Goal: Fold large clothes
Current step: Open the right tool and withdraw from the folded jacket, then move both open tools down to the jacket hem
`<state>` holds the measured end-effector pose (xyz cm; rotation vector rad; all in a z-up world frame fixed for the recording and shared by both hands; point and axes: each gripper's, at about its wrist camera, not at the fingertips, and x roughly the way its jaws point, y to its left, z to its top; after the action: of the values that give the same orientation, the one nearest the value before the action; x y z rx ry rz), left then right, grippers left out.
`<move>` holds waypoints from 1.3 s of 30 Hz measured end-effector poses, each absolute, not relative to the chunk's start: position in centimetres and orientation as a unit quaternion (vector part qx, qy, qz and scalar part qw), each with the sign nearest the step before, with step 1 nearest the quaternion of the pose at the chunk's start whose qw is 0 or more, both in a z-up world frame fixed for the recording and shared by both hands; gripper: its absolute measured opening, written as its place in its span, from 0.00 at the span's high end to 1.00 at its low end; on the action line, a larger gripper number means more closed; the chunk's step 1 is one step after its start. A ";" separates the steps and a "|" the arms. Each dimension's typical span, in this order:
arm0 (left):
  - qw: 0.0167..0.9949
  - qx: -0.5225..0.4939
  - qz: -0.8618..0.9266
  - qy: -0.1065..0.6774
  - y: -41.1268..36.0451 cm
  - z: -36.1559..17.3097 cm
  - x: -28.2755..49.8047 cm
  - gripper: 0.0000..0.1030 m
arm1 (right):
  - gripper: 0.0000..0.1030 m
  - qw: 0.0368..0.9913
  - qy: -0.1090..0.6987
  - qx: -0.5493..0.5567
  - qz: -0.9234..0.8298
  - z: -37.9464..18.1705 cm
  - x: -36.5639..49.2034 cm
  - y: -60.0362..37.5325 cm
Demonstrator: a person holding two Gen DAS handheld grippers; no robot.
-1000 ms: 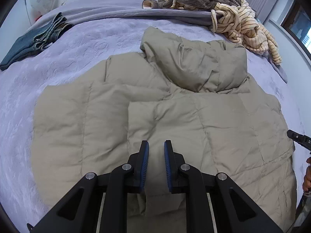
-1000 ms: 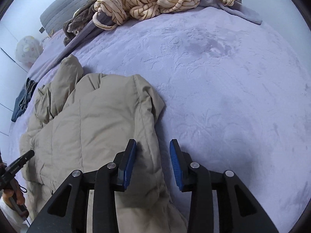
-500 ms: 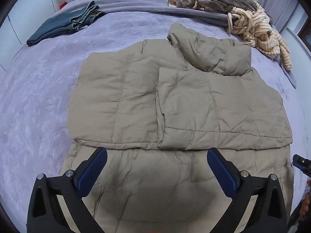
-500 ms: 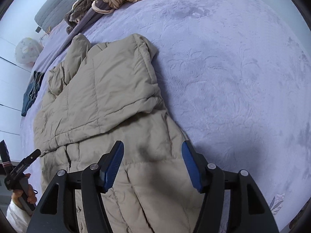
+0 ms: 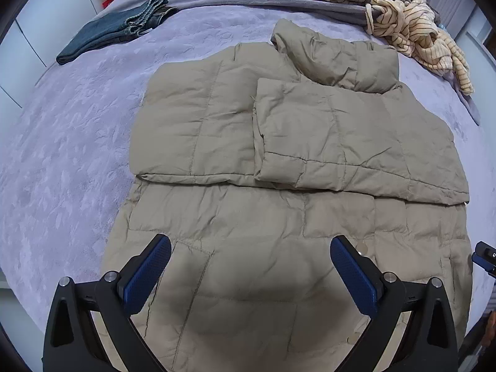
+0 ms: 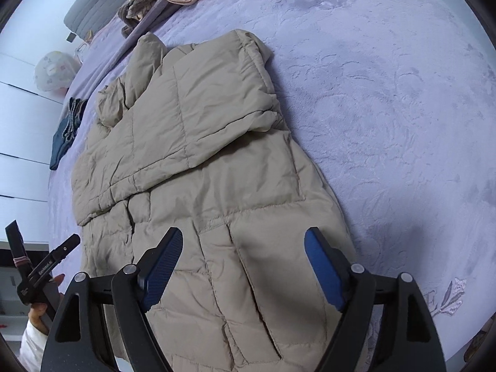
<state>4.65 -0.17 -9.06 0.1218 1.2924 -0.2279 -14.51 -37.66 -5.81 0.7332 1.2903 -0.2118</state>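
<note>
On the far left I see jeans (image 5: 114,31) on the bed (image 5: 62,155). My left gripper (image 5: 249,274) hangs wide open over the coat (image 5: 279,217), mid-bed with its far part folded over, gripping nothing. My right gripper (image 6: 243,266), jaws just opening, holds nothing over the coat's near right edge.

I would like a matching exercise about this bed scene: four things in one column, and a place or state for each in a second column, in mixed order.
Things:
1. beige puffer coat
2. folded jeans
3. striped garment
4. left tool

Places or states:
A. crumpled at the far right of the bed
B. open, hanging over the coat's lower part
C. spread in the middle, upper part folded down
D. at the far left of the bed

Pairs: 1-C, 2-D, 3-A, 4-B
</note>
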 end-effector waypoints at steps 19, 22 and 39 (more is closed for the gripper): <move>0.748 0.030 -0.081 0.658 4.9 -9.3 -3.7 0.00 | 0.00 0.662 0.596 0.448 -0.076 -7.9 -20.6 -36.0; 0.745 0.027 -0.085 0.662 6.3 -9.6 -4.8 0.00 | 0.00 0.657 0.580 0.473 -0.089 -7.9 -22.2 -35.6; 0.716 -0.057 -0.192 0.669 16.3 -10.0 -11.3 0.00 | 0.00 0.656 0.502 0.551 -0.117 -5.7 -31.9 -30.4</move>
<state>-11.34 16.35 -10.01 -0.1269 1.4816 -0.4257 -31.87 -30.39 -5.74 1.2496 1.1369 -0.2645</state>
